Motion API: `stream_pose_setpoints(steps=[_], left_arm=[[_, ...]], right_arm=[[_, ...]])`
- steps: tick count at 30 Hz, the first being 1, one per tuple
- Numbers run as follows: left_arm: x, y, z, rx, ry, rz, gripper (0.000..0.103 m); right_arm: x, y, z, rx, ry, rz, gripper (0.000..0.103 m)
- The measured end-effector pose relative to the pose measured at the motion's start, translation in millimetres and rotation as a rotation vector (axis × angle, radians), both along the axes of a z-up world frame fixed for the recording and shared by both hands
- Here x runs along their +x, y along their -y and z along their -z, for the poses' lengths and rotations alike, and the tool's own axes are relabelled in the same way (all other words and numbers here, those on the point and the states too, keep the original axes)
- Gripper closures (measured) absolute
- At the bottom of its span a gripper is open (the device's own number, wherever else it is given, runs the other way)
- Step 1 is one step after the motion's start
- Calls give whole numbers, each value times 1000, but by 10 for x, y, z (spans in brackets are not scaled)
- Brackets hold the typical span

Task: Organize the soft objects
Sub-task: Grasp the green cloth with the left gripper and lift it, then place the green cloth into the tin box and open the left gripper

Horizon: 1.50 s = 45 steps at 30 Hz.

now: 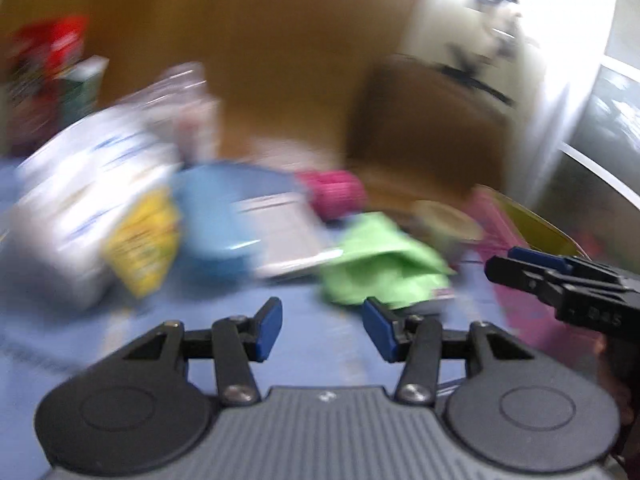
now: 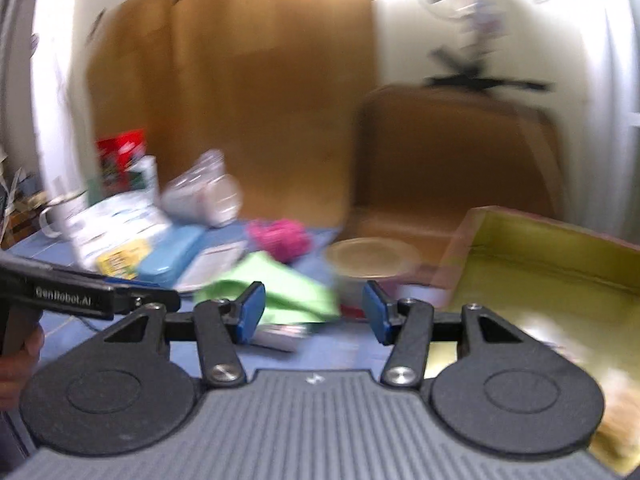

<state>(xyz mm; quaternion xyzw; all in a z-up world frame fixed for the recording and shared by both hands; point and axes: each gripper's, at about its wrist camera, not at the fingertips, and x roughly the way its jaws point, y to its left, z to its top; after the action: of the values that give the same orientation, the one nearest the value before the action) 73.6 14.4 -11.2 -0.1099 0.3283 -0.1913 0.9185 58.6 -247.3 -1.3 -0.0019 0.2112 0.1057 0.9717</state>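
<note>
Lying flat, target: green cloth (image 1: 380,260) is seen crumpled on the blue table (image 1: 312,344), just ahead of both claws, between the blue case (image 1: 216,220) and the round tin (image 1: 448,220).
Handling: judged light, limp, non-fragile; a raised fold near its front edge is judged the best pinch spot.
Second soft item: pink knitted bundle (image 2: 280,236) sits behind the cloth; judged squashy and grabbable anywhere.
Left gripper (image 1: 322,326): jaws are spread wide, nothing is held.
Right gripper (image 2: 312,314): jaws are spread wide, nothing is held.
Bin: yellow-lined tray (image 2: 540,256) stands at right, rigid walls; judged the likely drop spot.
Clutter: white plastic packs (image 1: 80,208), flat white box (image 1: 280,232); glossy, stiff.
Blur: heavy, finer textures cannot be told.
</note>
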Motion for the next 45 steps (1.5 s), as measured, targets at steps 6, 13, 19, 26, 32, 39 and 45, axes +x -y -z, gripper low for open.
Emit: stream_pose_setpoints(steps=[6,13,19,26,32,39,45], left_arm=[[-126,-553,48,-111,-39,-83,57],[-177,-509,-66,-255,-64,33,56],[-212,-164,12,-281,-123,172,33],[-166,-53,219,-245,-209,169,80],[-199,-187,70,-293,-146,183,96],[-399,-360,-315,-344,-34,202,96],[-548,-600,-319,-302,-30,112,96]], right_arm=[[833,-450,279,-75,-123,-6,27],[430,-579,239,-24,-72,-39,85],[-467,-923,382,-255,77,-146,84],[-814,-1182,681,-415,117,-206,69],[-865,-1121,531,-360,154,-210,57],[-1002,-1197,325,-278,249,-226,100],[-1128,-1324,296,-203,243,-299,63]])
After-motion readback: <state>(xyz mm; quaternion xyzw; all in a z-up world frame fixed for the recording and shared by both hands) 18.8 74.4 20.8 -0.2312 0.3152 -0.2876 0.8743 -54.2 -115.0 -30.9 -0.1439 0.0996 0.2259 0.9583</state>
